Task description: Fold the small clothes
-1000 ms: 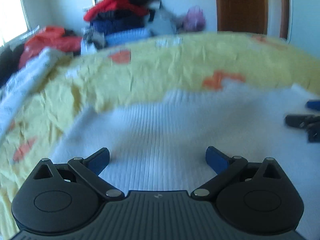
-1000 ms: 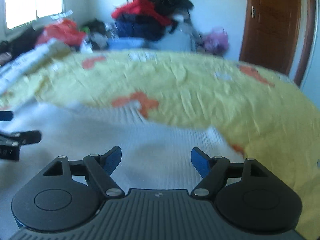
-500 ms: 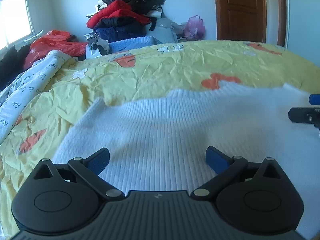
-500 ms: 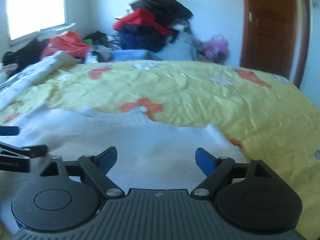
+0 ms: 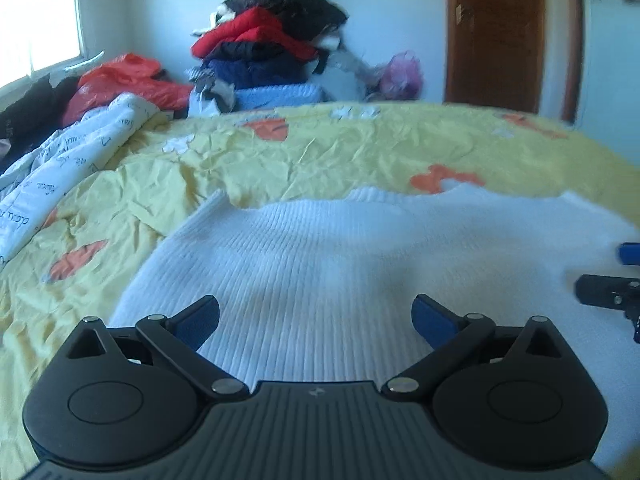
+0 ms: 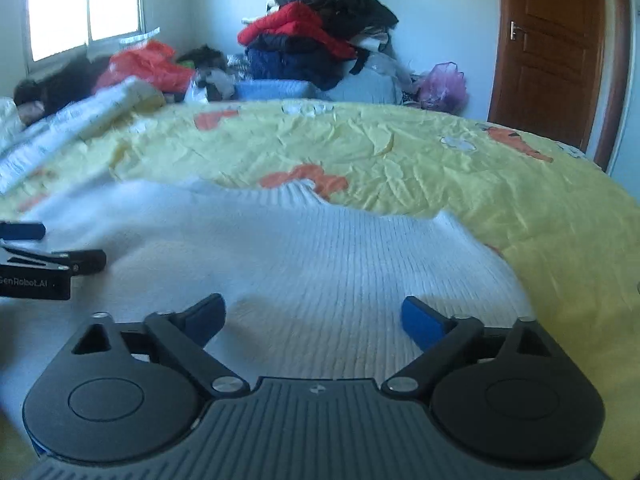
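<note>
A white knit sweater (image 5: 360, 264) is lying spread flat on the yellow bedsheet (image 6: 400, 152), probably laid out for folding. Both grippers are hovering side by side over its near part, the left gripper (image 5: 316, 320) gaping wide and empty, the right gripper (image 6: 314, 316) opening wider with nothing between its jaws.

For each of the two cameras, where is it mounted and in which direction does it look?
Left wrist: sits on the left gripper, looking forward and down over the white knit garment on the yellow bedsheet; its own open fingers show, the right gripper at the right edge.
Right wrist: sits on the right gripper, jaws opening, nothing between them; the left gripper's tips show at left.
Shared: garment, bedsheet, clothes pile, wooden door.
</note>
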The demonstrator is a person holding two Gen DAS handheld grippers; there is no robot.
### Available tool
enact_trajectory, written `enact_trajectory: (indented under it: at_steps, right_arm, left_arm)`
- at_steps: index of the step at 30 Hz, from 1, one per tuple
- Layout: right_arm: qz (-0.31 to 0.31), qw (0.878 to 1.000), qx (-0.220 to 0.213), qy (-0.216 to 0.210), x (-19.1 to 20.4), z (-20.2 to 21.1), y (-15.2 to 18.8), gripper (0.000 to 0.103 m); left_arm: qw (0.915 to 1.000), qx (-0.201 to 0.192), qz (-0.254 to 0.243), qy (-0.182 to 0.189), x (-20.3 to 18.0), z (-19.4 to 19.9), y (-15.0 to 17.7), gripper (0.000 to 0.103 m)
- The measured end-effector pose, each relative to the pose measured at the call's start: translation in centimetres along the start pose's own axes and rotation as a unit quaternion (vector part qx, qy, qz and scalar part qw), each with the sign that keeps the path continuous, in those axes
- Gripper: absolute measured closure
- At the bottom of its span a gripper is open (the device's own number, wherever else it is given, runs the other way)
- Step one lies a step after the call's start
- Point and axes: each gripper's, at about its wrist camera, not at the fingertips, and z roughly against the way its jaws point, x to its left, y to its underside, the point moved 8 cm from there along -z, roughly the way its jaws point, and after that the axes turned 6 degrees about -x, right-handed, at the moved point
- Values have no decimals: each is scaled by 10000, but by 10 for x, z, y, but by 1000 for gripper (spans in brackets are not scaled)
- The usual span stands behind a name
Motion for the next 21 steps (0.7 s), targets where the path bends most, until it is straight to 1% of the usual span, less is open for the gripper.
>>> enact_trajectory:
  at_steps: [1,3,4,6,9,12,14,16,17,19,20,21]
  right_arm:
    - [34,9999,-91,-98,5,11,2,6]
    - [220,9996,-135,-101,14,24,10,5]
    - [370,9992,-102,-68,18,27,18,5]
    - [528,9986,54,-5,20,24,34,4]
    - [278,9996,-37,-83,13,20,39,2]
    - [295,9995,128,0,16,22,33,2]
    - [272,9995,130,19,18,33,29,5]
    - [239,9997,-4,-61,18,47,28,4]
    - [259,9996,-93,-48,16,55,30,4]
    - [318,9993,-173,108,9,67,39,2]
    - [317,9993,-101,174,3,68,46,0]
    - [272,9994,33,217,-3,67,55,1]
  left_arm:
    - [10000,-25,-32,10,0,7,4,0]
    - [9999,47,-139,-89,1,16,18,0]
    - [9998,75,-149,-121,3,16,25,0]
    - [10000,-52,1,-51,7,16,35,0]
    - [9999,-136,-2,-40,6,11,37,0]
    - [10000,-4,15,-58,7,10,35,0]
    - [9998,112,144,-61,13,19,34,0]
    - [9996,101,273,31,20,33,36,0]
    - [9995,121,303,36,23,38,40,0]
    - [9992,254,281,122,30,42,52,0]
    - [9992,261,234,208,32,41,60,0]
    - [9994,182,161,238,32,43,62,0]
